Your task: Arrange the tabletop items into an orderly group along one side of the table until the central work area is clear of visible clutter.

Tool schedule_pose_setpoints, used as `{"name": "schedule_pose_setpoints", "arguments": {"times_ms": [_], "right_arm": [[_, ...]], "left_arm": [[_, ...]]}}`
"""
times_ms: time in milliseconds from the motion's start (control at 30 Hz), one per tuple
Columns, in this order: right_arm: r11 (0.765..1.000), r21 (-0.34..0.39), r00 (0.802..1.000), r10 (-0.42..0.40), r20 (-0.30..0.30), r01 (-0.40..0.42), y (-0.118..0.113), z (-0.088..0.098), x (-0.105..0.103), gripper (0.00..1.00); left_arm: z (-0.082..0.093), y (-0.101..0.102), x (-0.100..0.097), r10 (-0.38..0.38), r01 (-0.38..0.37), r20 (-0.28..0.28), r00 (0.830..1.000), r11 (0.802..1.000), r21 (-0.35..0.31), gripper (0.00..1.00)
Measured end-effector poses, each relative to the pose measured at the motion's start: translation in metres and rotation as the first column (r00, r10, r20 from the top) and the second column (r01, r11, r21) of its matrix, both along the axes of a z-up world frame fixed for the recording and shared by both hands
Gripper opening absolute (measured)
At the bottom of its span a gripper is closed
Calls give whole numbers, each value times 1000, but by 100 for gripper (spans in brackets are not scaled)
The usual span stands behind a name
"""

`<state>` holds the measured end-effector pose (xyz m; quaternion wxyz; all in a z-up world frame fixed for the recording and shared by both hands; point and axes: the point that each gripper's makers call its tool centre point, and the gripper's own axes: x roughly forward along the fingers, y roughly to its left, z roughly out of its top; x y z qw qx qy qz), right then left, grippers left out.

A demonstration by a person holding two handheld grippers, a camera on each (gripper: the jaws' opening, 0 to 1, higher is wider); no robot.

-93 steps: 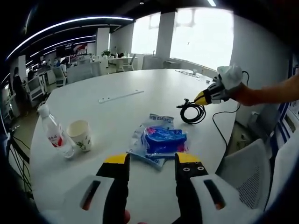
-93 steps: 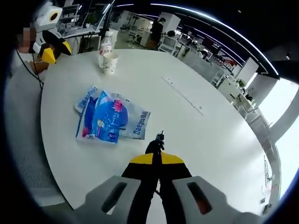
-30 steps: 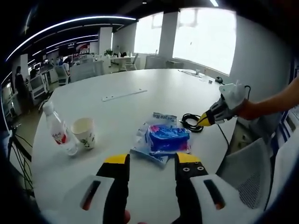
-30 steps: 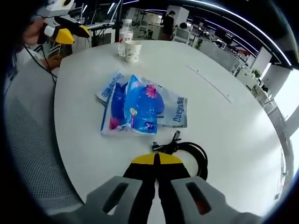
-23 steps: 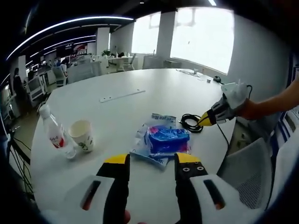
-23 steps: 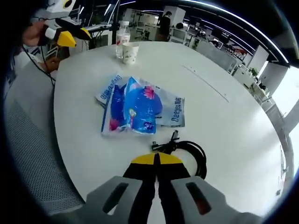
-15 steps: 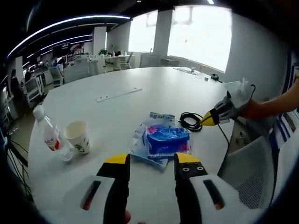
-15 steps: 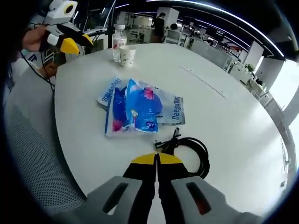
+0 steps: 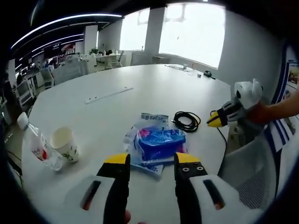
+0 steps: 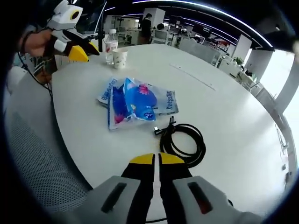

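Observation:
A blue and pink plastic packet [image 9: 158, 142] lies on a flat clear bag at the near side of the round white table [image 9: 140, 88]. A coiled black cable [image 9: 187, 121] rests just beyond it. My left gripper [image 9: 152, 159] hovers open just short of the packet, nothing between its jaws. In the right gripper view the cable [image 10: 183, 140] lies free a little ahead of my right gripper [image 10: 156, 159], whose yellow tips are shut together on nothing. The packet [image 10: 135, 101] sits past the cable. The right gripper [image 9: 223, 115] enters the left gripper view from the right, off the table edge.
A paper cup [image 9: 64, 143] and a tipped water bottle [image 9: 36, 145] stand together at the table's left edge. A thin white strip [image 9: 108, 94] lies further in. Grey mesh chairs [image 9: 247, 177] flank the table edge. The left gripper [image 10: 71, 37], in a hand, hovers near the cup [image 10: 119, 59].
Three seconds ago my right gripper held the cable end; the cable now lies by the packet and the gripper has drawn back from it. The left gripper stays open.

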<state>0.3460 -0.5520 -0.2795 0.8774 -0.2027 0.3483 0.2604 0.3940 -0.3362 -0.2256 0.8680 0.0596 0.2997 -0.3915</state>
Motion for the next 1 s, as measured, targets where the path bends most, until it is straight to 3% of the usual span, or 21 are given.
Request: {"name": "schedule_pose_setpoints", "arguments": {"times_ms": [233,600,1000], "right_arm": [[996,-10,996,-83,19,83,-13,13,-5,3],[980,-9,980,-198,32,199,-29,27,-41,5],[961,39,958,-275,82,273,-15,51,-64,7]], "left_arm": [[2,-8,9,-54,54,-3,999,999,-9,36],[2,-25,12,-139,139,-9,990,990,-16,36],[-5,-33,15,-196,196,-25,980,981,-1,36]]}}
